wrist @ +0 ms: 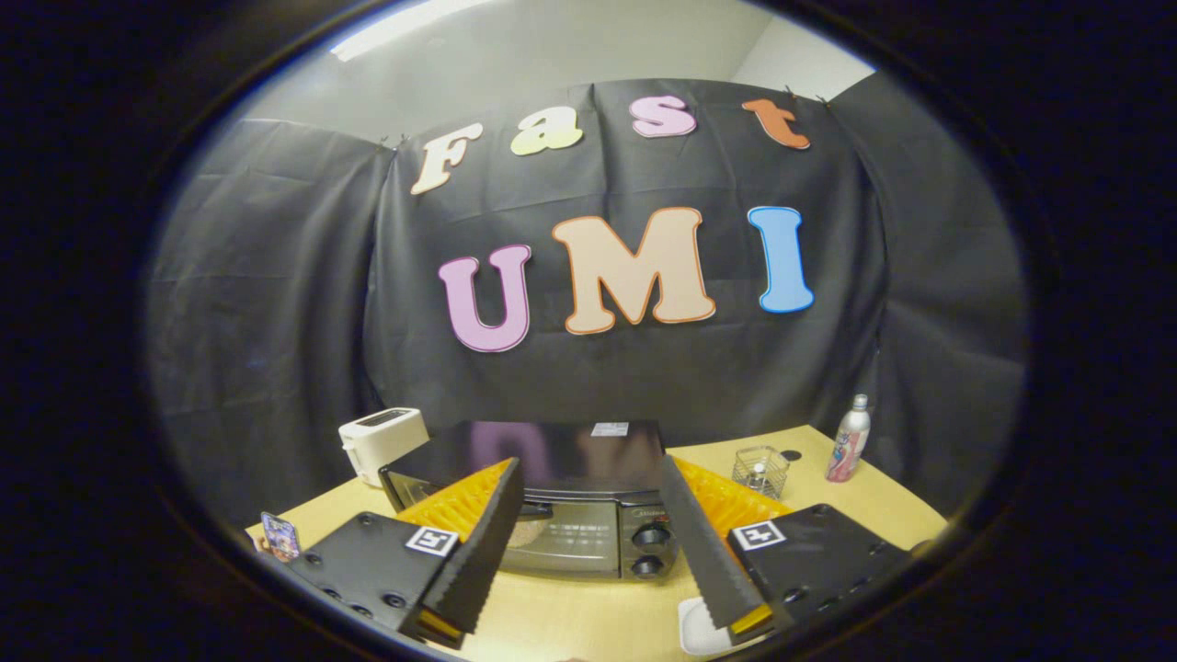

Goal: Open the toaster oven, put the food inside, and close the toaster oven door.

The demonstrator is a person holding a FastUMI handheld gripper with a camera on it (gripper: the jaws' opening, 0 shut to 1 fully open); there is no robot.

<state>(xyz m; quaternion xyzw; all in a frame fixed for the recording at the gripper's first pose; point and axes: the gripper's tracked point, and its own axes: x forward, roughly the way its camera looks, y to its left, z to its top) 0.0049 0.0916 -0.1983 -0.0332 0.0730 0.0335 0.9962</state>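
A dark toaster oven [561,524] stands on the wooden table just beyond my fingers, its glass door upright and shut, with two knobs [649,550] on its right side. My gripper [588,492] is open, raised above the table in front of the oven, with nothing between its fingers. The oven's front shows in the gap between them. A white plate [701,633] peeks out under the right finger near the table's front; what lies on it is hidden.
A white pop-up toaster [382,441] sits left of the oven at the back. To the right stand a small clear glass container [760,471] and a slim bottle [848,439]. A small colourful item [279,536] lies near the table's left edge [303,517].
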